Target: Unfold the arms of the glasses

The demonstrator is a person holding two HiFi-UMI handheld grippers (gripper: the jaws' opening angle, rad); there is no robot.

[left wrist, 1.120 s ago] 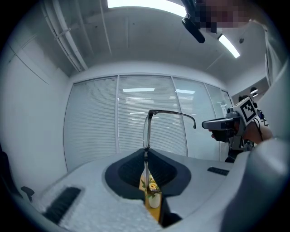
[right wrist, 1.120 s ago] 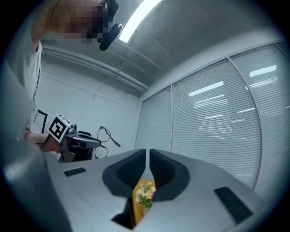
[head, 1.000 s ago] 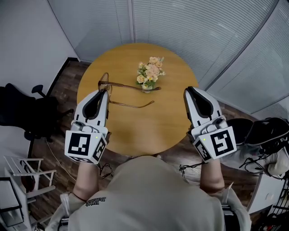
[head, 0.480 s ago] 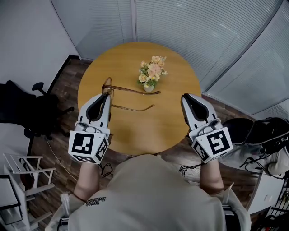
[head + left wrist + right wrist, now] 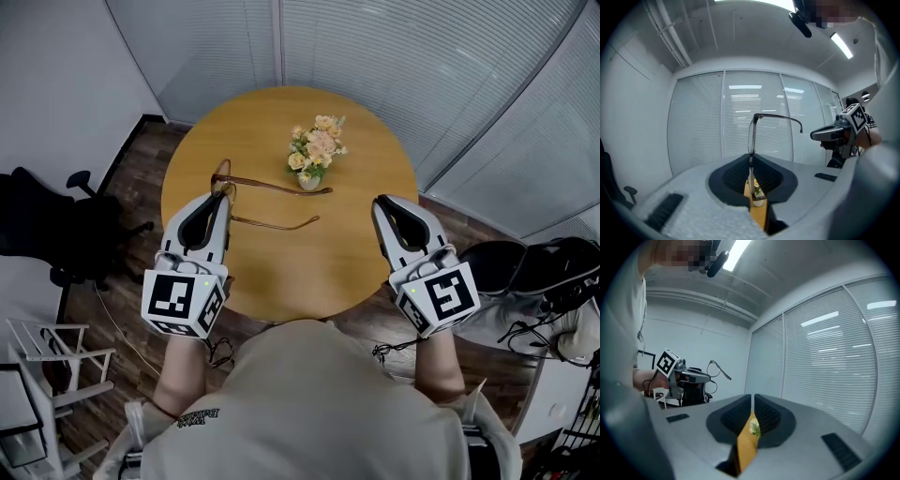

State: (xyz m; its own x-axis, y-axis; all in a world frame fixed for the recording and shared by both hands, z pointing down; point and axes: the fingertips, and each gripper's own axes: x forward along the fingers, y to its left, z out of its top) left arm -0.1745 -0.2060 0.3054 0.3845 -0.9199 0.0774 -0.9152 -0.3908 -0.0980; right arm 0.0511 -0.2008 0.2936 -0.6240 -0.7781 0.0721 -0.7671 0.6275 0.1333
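Clamps glasses (image 5: 279,187) by the frame between the jaws of the left gripper (image 5: 222,194), over the left part of the round bench (image 5: 309,272); both arms spread toward the flower vase (image 5: 314,159). Holds right gripper (image 5: 380,202) empty, jaws narrowed to a slit, well apart from glasses.

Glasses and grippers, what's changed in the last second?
The right gripper drew back slightly toward the person, and the left gripper with the glasses a touch too. Nothing taken or let go: the left stays shut on the glasses, the right empty. Flowers unmoved.

Thin brown glasses (image 5: 272,185), both arms unfolded, front clamped in left gripper (image 5: 222,195)
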